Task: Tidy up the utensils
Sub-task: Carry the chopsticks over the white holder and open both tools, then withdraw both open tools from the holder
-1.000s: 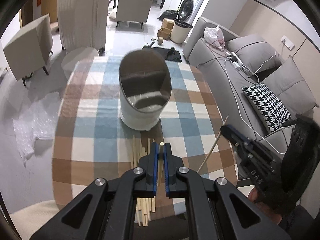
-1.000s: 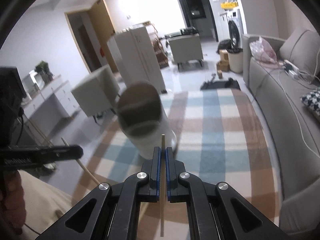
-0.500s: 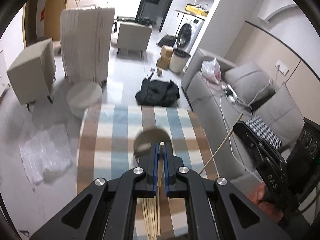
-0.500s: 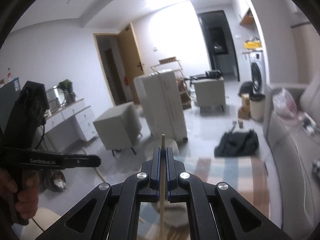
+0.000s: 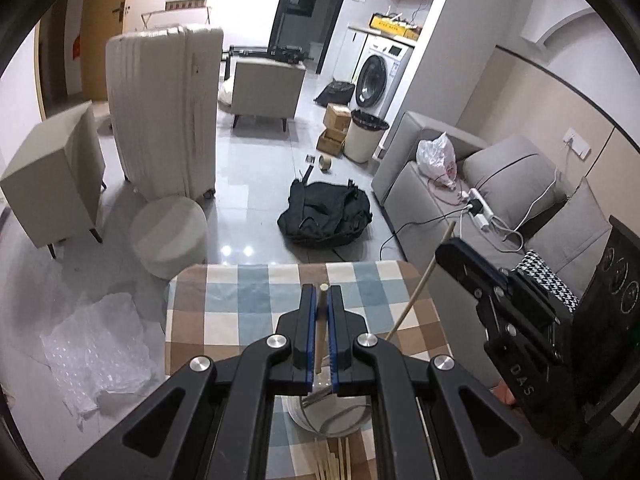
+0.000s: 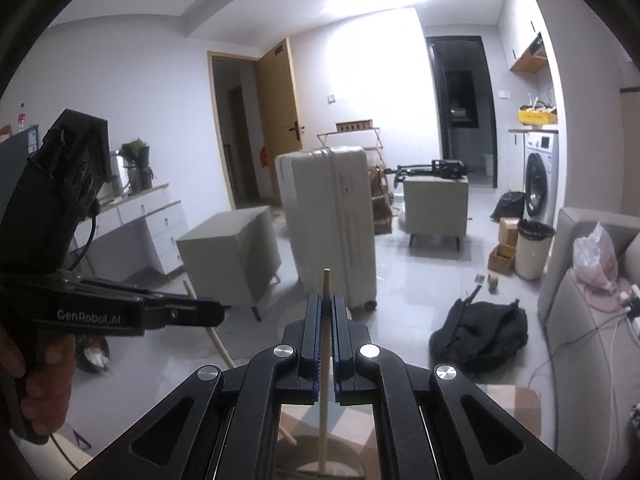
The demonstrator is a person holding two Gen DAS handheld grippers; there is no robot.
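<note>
A wooden chopstick [image 5: 320,328] stands nearly upright, clamped between the blue-lined fingers of the left gripper [image 5: 321,294], its blunt top poking just above the fingertips and its lower end hanging over the open mouth of the white utensil holder [image 5: 320,420]. The right gripper [image 6: 327,304] is likewise clenched on a second chopstick [image 6: 325,360], which rises above the fingertips and runs down to the holder's rim [image 6: 320,468] below; whether its tip is already inside is hard to tell from this angle. In the left wrist view the right gripper [image 5: 452,254] shows at the right, its stick slanting down over the desk. More loose chopsticks [image 5: 334,460] lie on the checked tablecloth [image 5: 240,304] of the desk, just beside the holder on the near side. Beyond the desk's far edge sit a black bag [image 5: 326,214] on the floor, a round stool [image 5: 170,236], a pale suitcase [image 5: 164,116] and a grey sofa [image 5: 500,184].
</note>
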